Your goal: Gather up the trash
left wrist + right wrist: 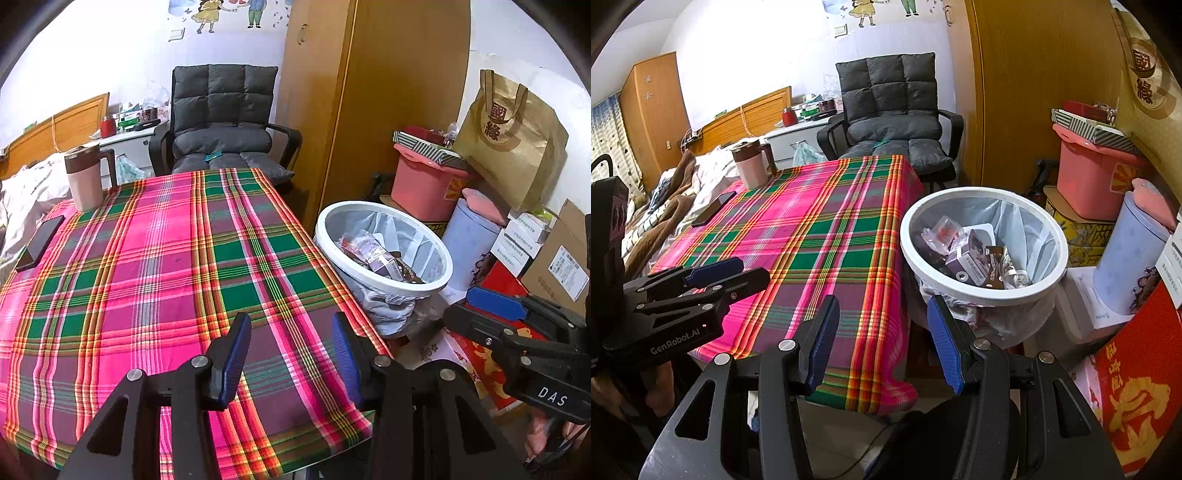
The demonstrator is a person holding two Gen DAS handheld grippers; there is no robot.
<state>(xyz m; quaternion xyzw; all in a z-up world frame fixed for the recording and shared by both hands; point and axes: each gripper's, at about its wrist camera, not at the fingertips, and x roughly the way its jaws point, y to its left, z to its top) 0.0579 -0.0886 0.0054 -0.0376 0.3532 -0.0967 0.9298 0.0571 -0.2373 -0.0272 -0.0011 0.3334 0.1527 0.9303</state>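
White waste bin [983, 288], lined with a pale plastic bag, stands on the floor just beside the table's [155, 258] right edge. Contents: crumpled clear wrappers, a purple carton [971, 262], a brown snack wrapper. On the table's far left corner: a lidded pink mug [85, 177] and a dark phone [40, 242]. Left tongs [291, 354] hang over the near table edge, released, nothing between them. Right tongs [882, 339] hang beyond the table corner, released and empty; the bin lies just ahead to their right.
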